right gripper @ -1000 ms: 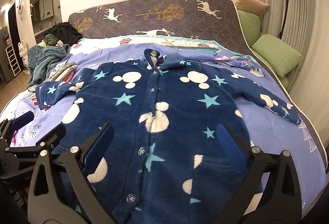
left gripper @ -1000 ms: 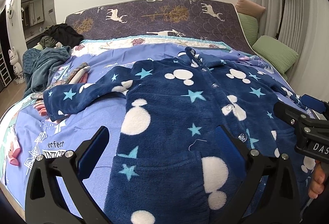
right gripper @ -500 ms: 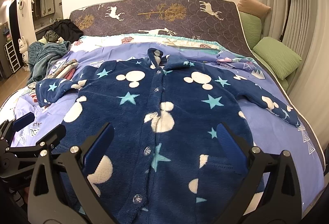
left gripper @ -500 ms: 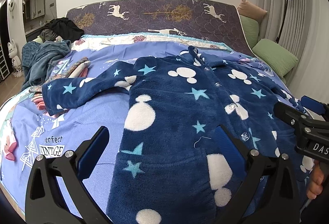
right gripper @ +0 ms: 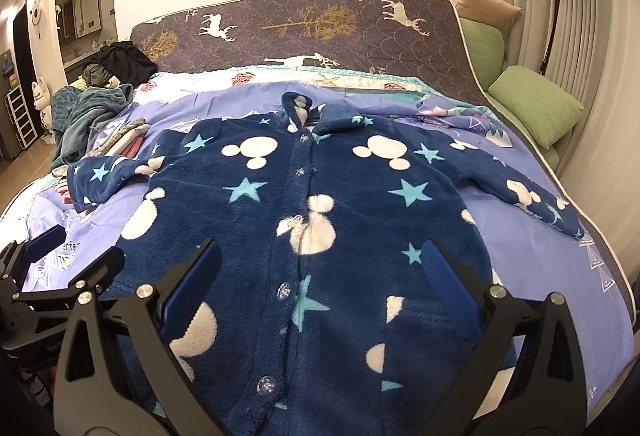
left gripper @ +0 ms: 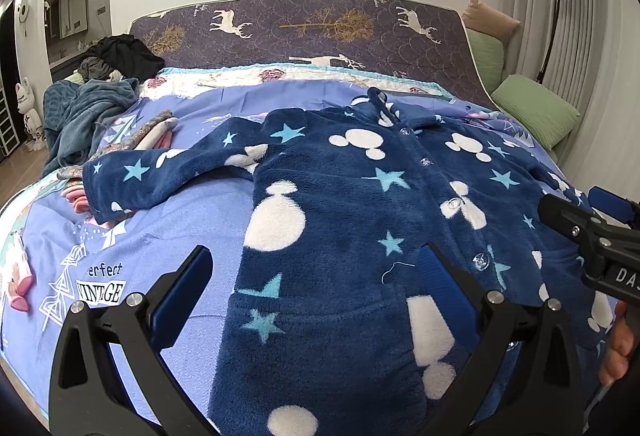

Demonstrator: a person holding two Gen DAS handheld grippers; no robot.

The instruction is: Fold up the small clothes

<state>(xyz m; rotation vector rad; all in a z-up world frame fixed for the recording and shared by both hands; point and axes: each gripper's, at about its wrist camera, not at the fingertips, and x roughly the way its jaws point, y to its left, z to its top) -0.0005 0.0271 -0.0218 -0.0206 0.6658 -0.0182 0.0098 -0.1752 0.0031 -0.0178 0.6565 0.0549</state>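
Compared with a second ago, both views show the robe (right gripper: 320, 220) a little lower and the bed (left gripper: 200, 220) stretches further ahead, so both tongs seem to pull back and rise slightly. The robe itself does not change: it lies flat, buttoned, front up, both sleeves spread out to the sides. I judge that the spreading step is finished and no fold is made yet; the first fold, probably a sleeve or a side, comes next.

The left tongs (left gripper: 312, 288) are wide open and hold nothing. They hover over the robe's lower left part, with the hem edge between the fingers; the left finger (left gripper: 180, 288) is over bare sheet, the right one over fleece. The left sleeve (left gripper: 160, 172) lies well ahead and to the left of them, its cuff on a pile of clothes (left gripper: 148, 136).

The right tongs (right gripper: 320, 284) are also wide open and empty. They hover over the lower middle of the robe, the button line running between the fingers. The right sleeve (right gripper: 520, 192) lies ahead and to the right, near the bed's edge. The collar (right gripper: 304, 112) is far ahead of both.
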